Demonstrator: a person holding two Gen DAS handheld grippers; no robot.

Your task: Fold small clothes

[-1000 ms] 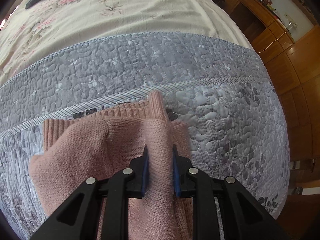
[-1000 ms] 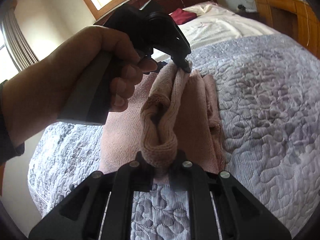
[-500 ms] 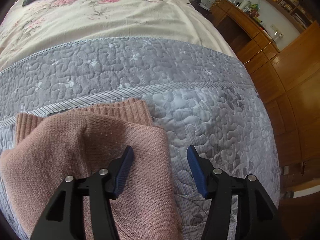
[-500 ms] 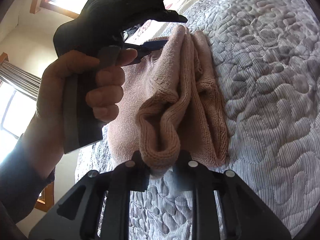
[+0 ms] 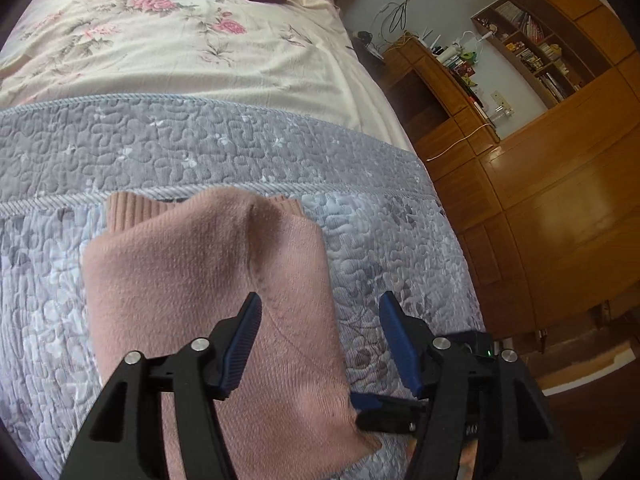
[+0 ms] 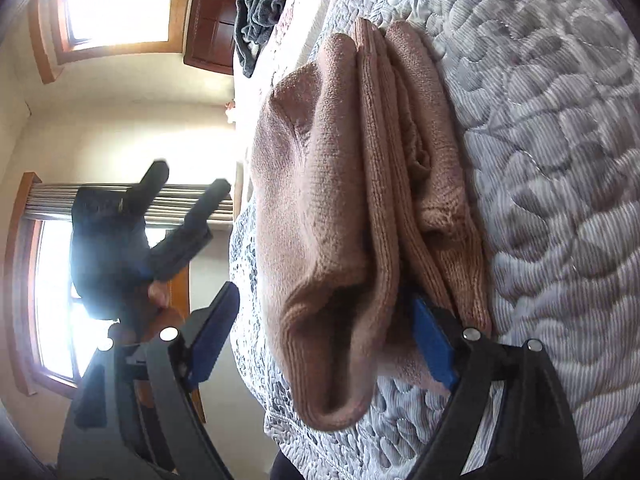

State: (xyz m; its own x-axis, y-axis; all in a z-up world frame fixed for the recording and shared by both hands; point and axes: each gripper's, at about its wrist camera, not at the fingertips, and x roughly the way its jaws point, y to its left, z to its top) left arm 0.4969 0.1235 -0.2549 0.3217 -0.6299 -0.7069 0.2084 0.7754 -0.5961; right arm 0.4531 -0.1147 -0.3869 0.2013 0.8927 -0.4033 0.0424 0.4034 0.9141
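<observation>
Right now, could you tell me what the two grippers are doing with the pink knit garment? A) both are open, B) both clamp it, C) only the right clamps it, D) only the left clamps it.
A: the left gripper and right gripper both stand open, and the folded pink knit garment lies unclamped on the grey quilt.

dusty pink knit sweater on grey swirl-stitched quilt.

pink knit's near end cut off.

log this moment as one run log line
stage: fold laid down | left claw: open, above pink sweater | right claw: open around sweater's edge | sweater: folded on grey quilt
</observation>
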